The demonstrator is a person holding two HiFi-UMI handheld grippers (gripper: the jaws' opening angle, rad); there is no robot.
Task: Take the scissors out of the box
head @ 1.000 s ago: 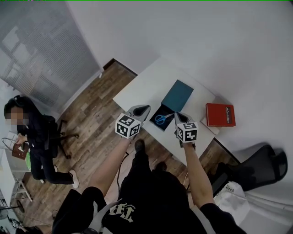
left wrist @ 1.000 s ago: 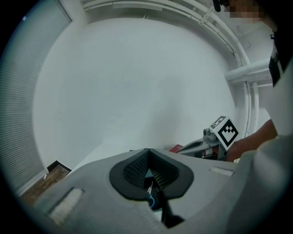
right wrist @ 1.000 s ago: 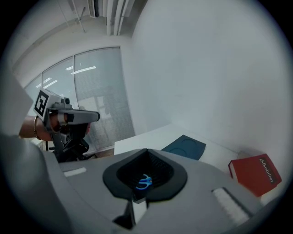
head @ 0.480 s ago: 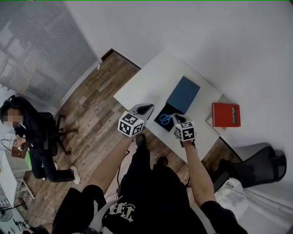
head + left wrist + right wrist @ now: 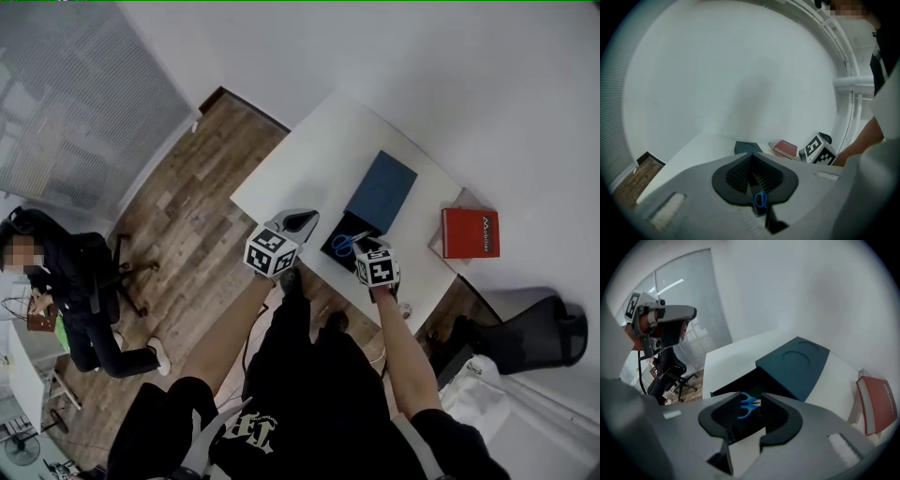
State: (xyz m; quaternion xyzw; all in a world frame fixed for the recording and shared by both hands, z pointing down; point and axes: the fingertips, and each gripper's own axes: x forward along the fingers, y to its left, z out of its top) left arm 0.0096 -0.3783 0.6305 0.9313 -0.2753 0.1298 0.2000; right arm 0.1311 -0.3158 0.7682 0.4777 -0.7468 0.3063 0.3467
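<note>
A dark blue box [image 5: 349, 236] lies open on the white table [image 5: 309, 169], its lid [image 5: 382, 190] flipped back beyond it. Blue-handled scissors [image 5: 344, 245] lie inside the box. My right gripper [image 5: 367, 247] hovers over the box's near end, just right of the scissors. Its jaws have just been opening and hold nothing. In the right gripper view the scissors [image 5: 746, 405] show below and beyond the right gripper [image 5: 750, 398]. My left gripper [image 5: 305, 217] hangs at the box's left side, shut and empty. The left gripper view shows the left gripper [image 5: 753, 155] with tips together and the scissors [image 5: 761, 199] beneath.
A red book [image 5: 471, 232] lies at the table's far right corner. A black office chair [image 5: 534, 337] stands right of the table. A seated person [image 5: 56, 281] is across the wooden floor at the left. White walls border the table's far sides.
Both grippers have sunk toward the box. The right gripper has closed in on the scissors from the right. The left gripper stays at the box's left side.
</note>
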